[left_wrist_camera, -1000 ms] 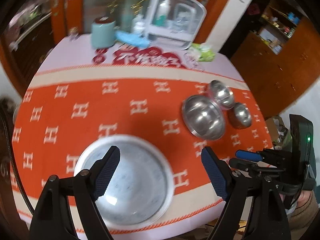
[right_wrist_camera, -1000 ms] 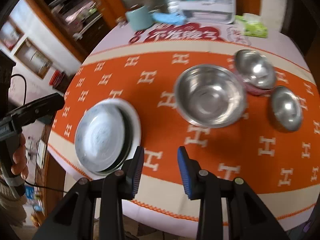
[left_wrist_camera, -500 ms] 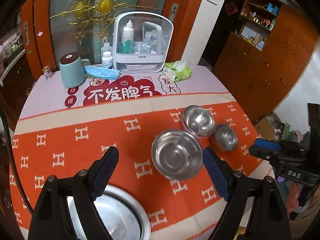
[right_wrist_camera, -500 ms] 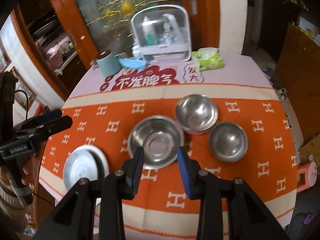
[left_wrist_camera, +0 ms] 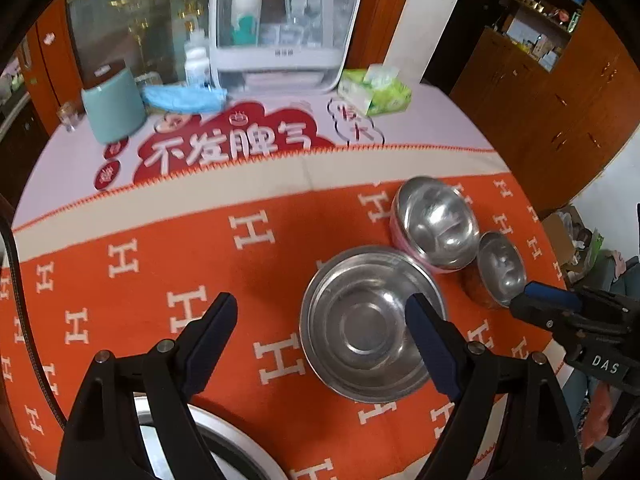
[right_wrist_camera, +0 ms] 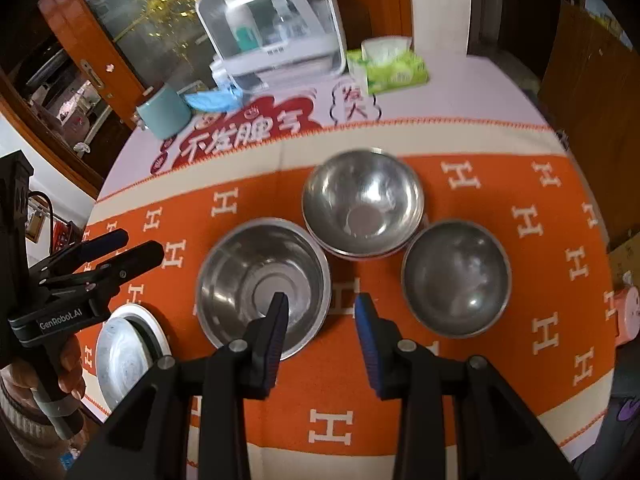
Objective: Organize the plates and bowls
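Three steel bowls lie close together, and this is the risk. The large bowl (left_wrist_camera: 370, 326) is just ahead of the left hand-held gripper (left_wrist_camera: 320, 344), whose jaws are wide with nothing between them; its right finger is over the bowl's rim. A careless grasp may push it against the middle bowl (left_wrist_camera: 436, 222), which touches the small bowl (left_wrist_camera: 502, 268). The right hand-held gripper (right_wrist_camera: 322, 322) has narrow, empty jaws over the orange surface (right_wrist_camera: 480, 380). All bowls look empty. The plates (right_wrist_camera: 120, 354) lie far to its left.
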A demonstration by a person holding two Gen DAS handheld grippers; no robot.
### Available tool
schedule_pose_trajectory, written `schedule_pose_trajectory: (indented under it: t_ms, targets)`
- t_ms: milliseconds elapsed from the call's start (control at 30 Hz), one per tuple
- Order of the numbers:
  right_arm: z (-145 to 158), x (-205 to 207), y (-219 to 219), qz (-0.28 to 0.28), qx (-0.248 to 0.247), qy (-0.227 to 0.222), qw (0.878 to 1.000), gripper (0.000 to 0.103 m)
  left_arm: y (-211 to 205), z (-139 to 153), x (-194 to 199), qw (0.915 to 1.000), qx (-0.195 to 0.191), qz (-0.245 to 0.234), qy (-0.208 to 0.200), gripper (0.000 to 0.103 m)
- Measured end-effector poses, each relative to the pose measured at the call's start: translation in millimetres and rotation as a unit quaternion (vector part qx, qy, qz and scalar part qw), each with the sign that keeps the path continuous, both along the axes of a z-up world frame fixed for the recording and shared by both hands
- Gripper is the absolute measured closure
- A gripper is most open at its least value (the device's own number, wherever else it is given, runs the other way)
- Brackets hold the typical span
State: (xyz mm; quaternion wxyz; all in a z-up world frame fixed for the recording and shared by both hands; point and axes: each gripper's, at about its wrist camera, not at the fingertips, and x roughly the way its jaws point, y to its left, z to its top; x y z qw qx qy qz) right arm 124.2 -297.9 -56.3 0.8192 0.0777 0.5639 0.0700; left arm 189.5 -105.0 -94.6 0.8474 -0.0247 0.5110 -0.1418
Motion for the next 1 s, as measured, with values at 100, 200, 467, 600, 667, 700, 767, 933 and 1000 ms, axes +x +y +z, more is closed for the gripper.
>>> schedule_pose_trajectory:
  t_ms: [100, 200, 467, 600, 667, 700, 767, 933, 1000]
  targets:
    - [-17, 6, -3, -0.005, 0.012, 0.022, 1.000, 0.068, -5, -15, 7, 0.9998, 0.008, -0.001, 0.015, 0.018]
    - [-32, 13, -7, -0.011, 0.025, 0.041, 0.999, 0.068, -8, -28, 16, 0.9995, 0.013, -0.003, 0.030, 0.018]
    - [-54, 23, -12, -0.017, 0.036, 0.066, 0.997, 0.068, -15, -56, 28, 0.9972, 0.033, -0.011, 0.066, 0.018]
    - [-62, 28, -13, -0.018, 0.041, 0.073, 0.996, 0.068, -14, -67, 34, 0.9963, 0.033, -0.010, 0.079, 0.018]
    - [-66, 29, -12, -0.018, 0.046, 0.078, 0.996, 0.068, -13, -74, 36, 0.9957, 0.034, -0.009, 0.086, 0.018]
    - [-68, 30, -12, -0.018, 0.047, 0.080, 0.996, 0.068, -12, -77, 37, 0.9953, 0.034, -0.009, 0.090, 0.018]
    - [-73, 32, -9, -0.016, 0.051, 0.085, 0.995, 0.068, -11, -84, 39, 0.9944, 0.034, -0.008, 0.100, 0.018]
    - [-85, 37, -1, -0.008, 0.052, 0.098, 0.994, 0.068, -5, -96, 42, 0.9929, 0.023, -0.007, 0.117, 0.026]
    - [-91, 40, 1, -0.007, 0.048, 0.106, 0.993, 0.068, -4, -100, 43, 0.9918, 0.013, -0.013, 0.127, 0.038]
